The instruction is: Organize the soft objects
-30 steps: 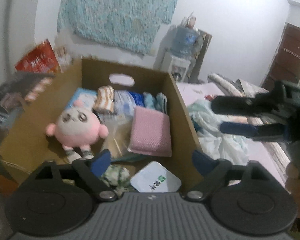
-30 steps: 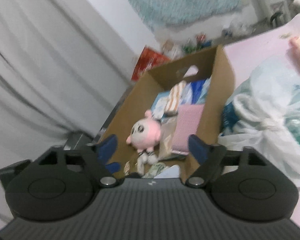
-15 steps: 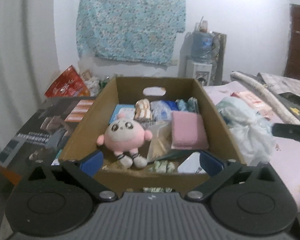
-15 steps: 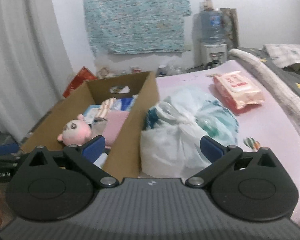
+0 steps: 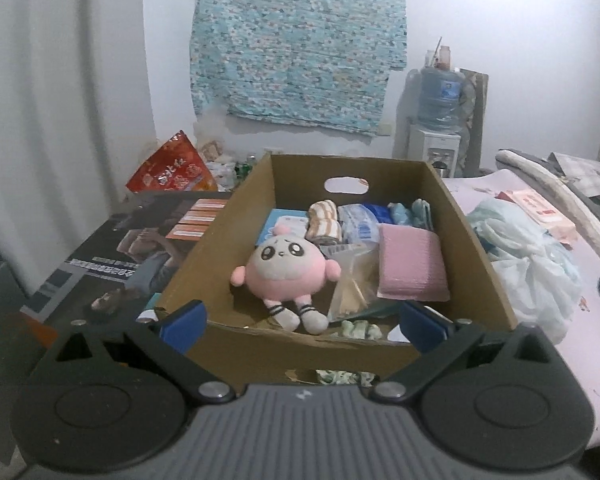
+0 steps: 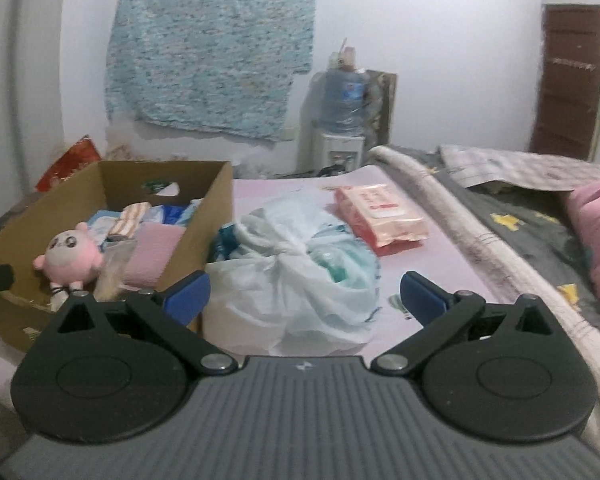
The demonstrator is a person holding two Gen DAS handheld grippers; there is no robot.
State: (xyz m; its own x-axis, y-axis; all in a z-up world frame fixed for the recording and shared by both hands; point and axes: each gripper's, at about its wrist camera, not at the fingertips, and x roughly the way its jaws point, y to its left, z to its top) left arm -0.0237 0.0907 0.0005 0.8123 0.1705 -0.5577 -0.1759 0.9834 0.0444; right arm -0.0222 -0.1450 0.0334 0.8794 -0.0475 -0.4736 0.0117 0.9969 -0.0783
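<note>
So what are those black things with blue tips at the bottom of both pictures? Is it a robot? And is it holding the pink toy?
Not a robot. A person holds a grabbing tool in each hand, and each tool carries a camera looking out along its two blue-tipped fingers. One picture comes from the left gripper, aimed at the cardboard box. Inside sit the pink plush toy, a pink folded cloth and other soft things. The other comes from the right gripper, facing a knotted plastic bag and a pink packet on the bed. Both tools are open and hold nothing.
</note>
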